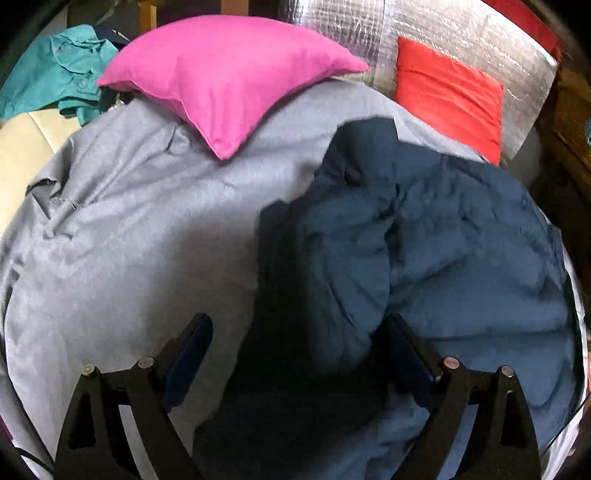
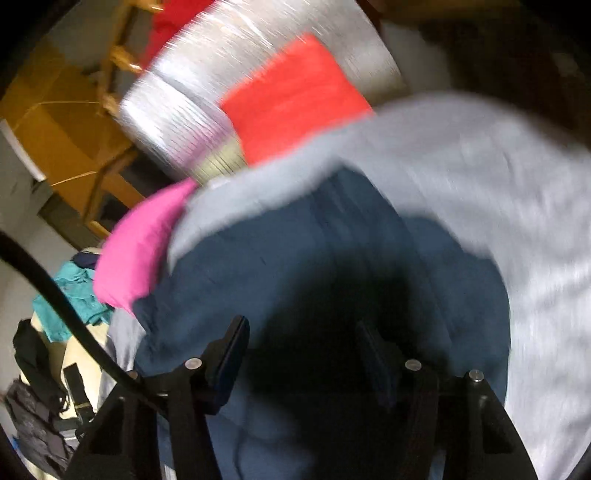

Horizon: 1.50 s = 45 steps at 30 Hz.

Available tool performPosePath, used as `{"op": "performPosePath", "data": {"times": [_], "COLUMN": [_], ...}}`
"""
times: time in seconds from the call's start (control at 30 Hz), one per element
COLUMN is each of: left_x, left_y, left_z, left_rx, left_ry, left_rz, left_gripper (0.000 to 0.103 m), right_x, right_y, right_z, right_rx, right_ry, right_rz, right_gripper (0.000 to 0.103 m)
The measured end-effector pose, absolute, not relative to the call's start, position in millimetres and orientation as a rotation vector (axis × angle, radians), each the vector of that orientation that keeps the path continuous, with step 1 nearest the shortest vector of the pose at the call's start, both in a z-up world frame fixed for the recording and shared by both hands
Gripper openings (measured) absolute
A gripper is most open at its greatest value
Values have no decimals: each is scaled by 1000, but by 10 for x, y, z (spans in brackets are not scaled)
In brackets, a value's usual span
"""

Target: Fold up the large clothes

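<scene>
A large dark blue garment (image 1: 424,251) lies rumpled on a grey sheet (image 1: 129,240), filling the right half of the left wrist view. My left gripper (image 1: 299,325) is open above the garment's left edge, with nothing between its jaws. In the right wrist view, which is blurred, the same blue garment (image 2: 295,251) lies on the grey sheet (image 2: 498,184). My right gripper (image 2: 301,328) is open just above the blue cloth, holding nothing.
A pink pillow (image 1: 225,85) lies at the far side of the sheet, a red cushion (image 1: 450,96) against silver foil padding (image 1: 461,33) to its right. A teal shirt (image 1: 55,70) lies far left. Wooden furniture (image 2: 74,122) stands beyond the bed.
</scene>
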<state>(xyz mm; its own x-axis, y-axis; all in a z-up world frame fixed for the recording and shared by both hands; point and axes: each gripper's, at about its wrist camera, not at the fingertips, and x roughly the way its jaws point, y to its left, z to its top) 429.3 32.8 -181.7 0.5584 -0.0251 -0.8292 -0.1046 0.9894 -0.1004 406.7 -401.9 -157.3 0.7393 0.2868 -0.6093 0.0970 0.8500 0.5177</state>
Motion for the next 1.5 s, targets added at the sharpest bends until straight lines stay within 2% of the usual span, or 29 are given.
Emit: {"op": "performPosePath", "data": {"times": [0.2,0.33,0.57,0.67,0.83,0.9,0.97,1.1,1.27,1.5], "left_x": [4320,4343,4329,4280,4192,4166,4132,4076,4054,3950], "left_y": [244,280,453,453,437,426,399,334,288,229], "left_z": [-1710,-1749,-1784,-1737,-1596,-1524,-1453,-1350,-1259,-1120], "left_rx": [-113,-108,-185,-181,-164,-150,-130,-73,-32,17], "left_ry": [957,991,1018,1012,954,919,882,828,771,692], "left_rz": [58,72,55,60,43,46,37,18,-8,-21], "left_gripper": [94,94,95,94,94,94,94,94,94,94], "right_x": [4907,5348,4995,4936,4824,4847,4940,5216,5513,5219], "right_y": [-3887,-4041,-4260,-4262,-3630,-3294,-2940,-2467,-2355,-2633], "right_z": [-1592,-2031,-2248,-2145,-1562,-1370,-1290,-1424,-1943,-1714], "right_rx": [486,502,527,531,374,315,263,195,180,293], "right_ry": [817,973,981,1009,915,870,871,930,1059,982], "right_rz": [61,-43,-102,-150,-53,16,104,166,100,158], "right_gripper": [65,70,36,35,43,61,66,66,70,71]}}
